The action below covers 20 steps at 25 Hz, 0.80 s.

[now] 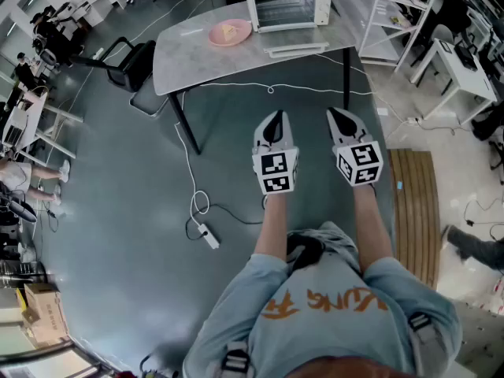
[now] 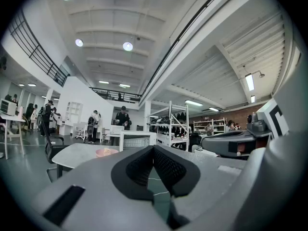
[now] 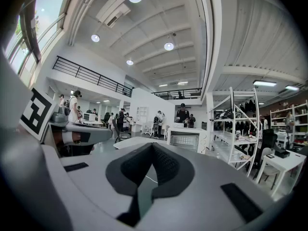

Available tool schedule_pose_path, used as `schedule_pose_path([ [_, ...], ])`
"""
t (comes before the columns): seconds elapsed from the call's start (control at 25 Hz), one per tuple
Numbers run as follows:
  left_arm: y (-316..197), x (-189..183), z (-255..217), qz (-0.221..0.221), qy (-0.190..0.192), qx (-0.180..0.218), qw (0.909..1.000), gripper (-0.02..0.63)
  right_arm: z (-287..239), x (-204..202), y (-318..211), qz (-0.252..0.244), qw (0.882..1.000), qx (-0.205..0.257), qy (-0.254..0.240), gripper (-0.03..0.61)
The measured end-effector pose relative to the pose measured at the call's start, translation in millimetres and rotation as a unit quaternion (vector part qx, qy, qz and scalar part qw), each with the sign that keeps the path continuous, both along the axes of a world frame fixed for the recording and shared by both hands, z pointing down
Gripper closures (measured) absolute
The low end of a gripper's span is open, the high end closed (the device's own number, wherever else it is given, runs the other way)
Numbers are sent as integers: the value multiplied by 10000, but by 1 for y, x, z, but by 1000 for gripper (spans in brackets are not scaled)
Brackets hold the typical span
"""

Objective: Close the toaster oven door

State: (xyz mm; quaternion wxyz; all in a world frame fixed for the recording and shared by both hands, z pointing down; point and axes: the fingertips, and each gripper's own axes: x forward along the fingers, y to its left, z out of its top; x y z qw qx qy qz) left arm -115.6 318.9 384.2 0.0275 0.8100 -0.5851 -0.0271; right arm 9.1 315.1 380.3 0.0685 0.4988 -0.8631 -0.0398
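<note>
Stretched forward from the person's grey shirt (image 1: 331, 309), the left hand-held gripper (image 1: 275, 121) and the right hand-held gripper (image 1: 339, 120) are held side by side, each with its jaws pressed together and nothing between them. They are pointed at the toaster oven (image 1: 287, 2), set on the desk (image 1: 189, 57) well apart. Its door (image 1: 296, 50) is let down, so an approach is probably needed first.
</note>
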Motion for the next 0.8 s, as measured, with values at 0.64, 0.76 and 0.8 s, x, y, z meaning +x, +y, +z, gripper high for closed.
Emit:
schedule_pose_path([
  [0.64, -36, -7, 5, 333, 56, -138, 9993, 612, -1, -1, -39, 432, 9984, 10, 369, 581],
  [0.76, -50, -3, 12, 358, -18, -280, 9990, 612, 1, 5, -53, 396, 9981, 16, 480, 581],
  [0.8, -57, -1, 11, 368, -92, -297, 9988, 612, 0, 8, -61, 375, 9980, 62, 495, 581],
])
